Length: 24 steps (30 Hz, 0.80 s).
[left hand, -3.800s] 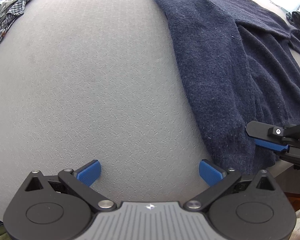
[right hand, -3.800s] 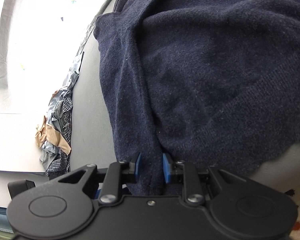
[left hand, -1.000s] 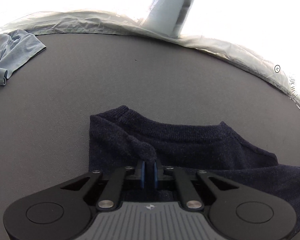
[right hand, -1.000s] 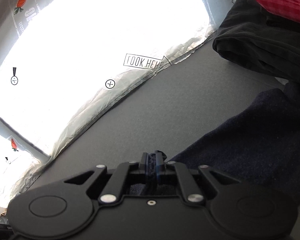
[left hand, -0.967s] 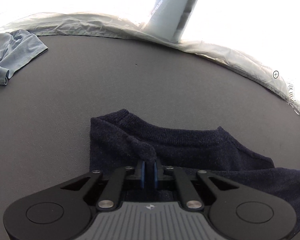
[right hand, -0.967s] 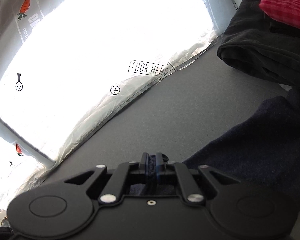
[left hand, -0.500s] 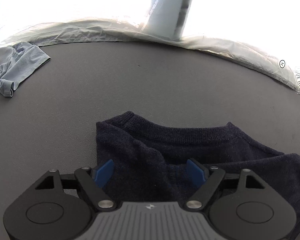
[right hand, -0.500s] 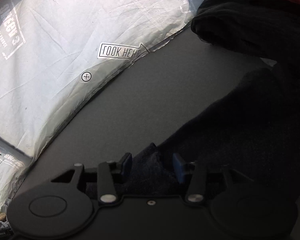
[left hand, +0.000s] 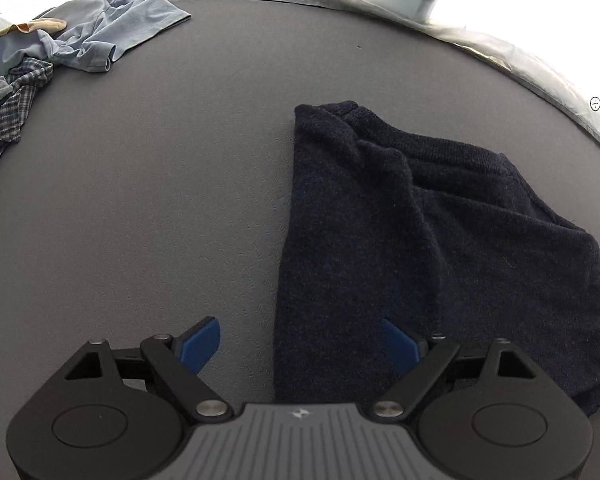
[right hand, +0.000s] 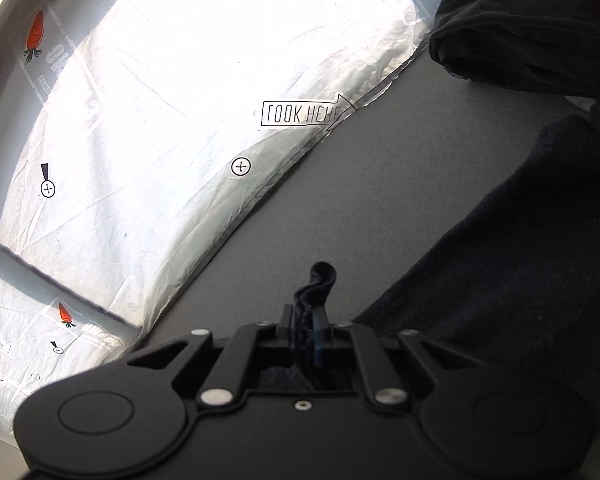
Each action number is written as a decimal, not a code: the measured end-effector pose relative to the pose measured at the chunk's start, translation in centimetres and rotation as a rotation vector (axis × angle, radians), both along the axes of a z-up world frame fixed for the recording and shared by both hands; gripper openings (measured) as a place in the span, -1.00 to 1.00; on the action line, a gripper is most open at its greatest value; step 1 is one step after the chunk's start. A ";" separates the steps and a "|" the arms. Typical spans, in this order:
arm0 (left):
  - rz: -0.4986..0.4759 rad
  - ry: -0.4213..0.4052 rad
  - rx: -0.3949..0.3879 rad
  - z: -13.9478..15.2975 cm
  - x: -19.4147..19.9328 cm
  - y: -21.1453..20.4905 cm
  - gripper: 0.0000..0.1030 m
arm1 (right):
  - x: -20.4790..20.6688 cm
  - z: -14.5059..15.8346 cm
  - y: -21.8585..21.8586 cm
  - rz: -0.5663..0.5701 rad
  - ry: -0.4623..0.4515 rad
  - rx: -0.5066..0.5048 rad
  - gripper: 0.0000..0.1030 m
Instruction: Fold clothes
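Mid-fold: right gripper (right hand: 306,320) pinches a tuft of the dark navy knit sweater (left hand: 420,240). Left gripper (left hand: 300,344) is opening, nothing pressed, sweater edge under its right finger on the grey bench (left hand: 140,200). Next: left likely needs a fresh grip on that edge.

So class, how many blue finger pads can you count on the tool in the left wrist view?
2: one blue pad hangs over the bare grey tabletop, the other over the navy sweater.

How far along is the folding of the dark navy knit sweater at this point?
Partly done: the dark navy knit sweater lies doubled over on the grey table. In hand: the right gripper pinches a fold; the left gripper is opening. Left: the crumpled light blue shirt.
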<state>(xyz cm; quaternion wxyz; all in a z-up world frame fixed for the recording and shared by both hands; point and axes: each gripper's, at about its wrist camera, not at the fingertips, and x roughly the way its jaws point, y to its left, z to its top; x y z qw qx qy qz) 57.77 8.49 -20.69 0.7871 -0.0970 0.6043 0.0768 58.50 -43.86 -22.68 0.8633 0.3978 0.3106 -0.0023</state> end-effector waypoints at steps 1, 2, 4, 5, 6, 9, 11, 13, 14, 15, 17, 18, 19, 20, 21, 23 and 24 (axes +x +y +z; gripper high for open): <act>0.008 0.009 0.009 -0.1 -1.2 0.2 0.70 | -0.4 0.3 0.6 0.018 -0.019 0.031 -0.84; 0.015 0.018 0.017 -0.2 -2.5 0.4 0.70 | -0.8 0.6 1.2 0.035 -0.038 0.062 -0.84; 0.033 0.030 0.019 -0.4 -4.6 0.9 0.71 | -1.8 1.1 2.9 0.074 -0.053 0.103 -0.84; 0.049 0.035 0.010 -0.5 -5.9 1.2 0.71 | -2.5 1.2 3.7 0.093 -0.055 0.135 -0.84; 0.065 0.042 0.000 -0.7 -7.1 1.4 0.71 | -3.1 1.3 4.6 0.113 -0.057 0.167 -0.84; 0.081 0.060 -0.007 -1.2 -9.8 1.6 0.71 | -4.9 1.2 6.9 0.164 -0.050 0.255 -0.84; 0.071 0.073 0.001 -1.4 -11.4 1.5 0.71 | -6.7 1.1 8.9 0.209 -0.042 0.286 -0.84; 0.053 0.080 0.016 -1.5 -12.7 1.4 0.71 | -9.2 1.3 11.2 0.265 -0.025 0.299 -0.84; 0.045 0.083 0.019 -1.5 -13.3 1.4 0.72 | -10.4 1.4 12.1 0.291 -0.016 0.304 -0.84; 0.036 0.086 0.020 -1.5 -13.9 1.3 0.72 | -11.1 1.2 13.1 0.311 -0.006 0.307 -0.84; 0.012 0.088 0.026 -1.5 -15.0 1.4 0.72 | -12.8 0.7 14.7 0.342 0.019 0.324 -0.84; 0.000 0.089 0.030 -1.5 -15.5 1.4 0.72 | -13.9 0.4 15.6 0.361 0.036 0.333 -0.84; -0.012 0.090 0.035 -1.5 -16.0 1.4 0.72 | -14.7 0.2 16.2 0.376 0.050 0.336 -0.84; -0.022 0.090 0.040 -1.5 -16.5 1.4 0.73 | -15.5 -0.1 16.9 0.391 0.065 0.338 -0.84; -0.032 0.091 0.044 -1.5 -16.9 1.4 0.73 | -16.3 -0.3 17.5 0.403 0.075 0.339 -0.84; -0.048 0.095 0.048 -1.6 -17.8 1.5 0.73 | -17.7 -0.5 18.5 0.422 0.089 0.353 -0.84; -0.055 0.099 0.048 -1.6 -18.3 1.5 0.74 | -18.3 -0.6 18.9 0.426 0.093 0.367 -0.84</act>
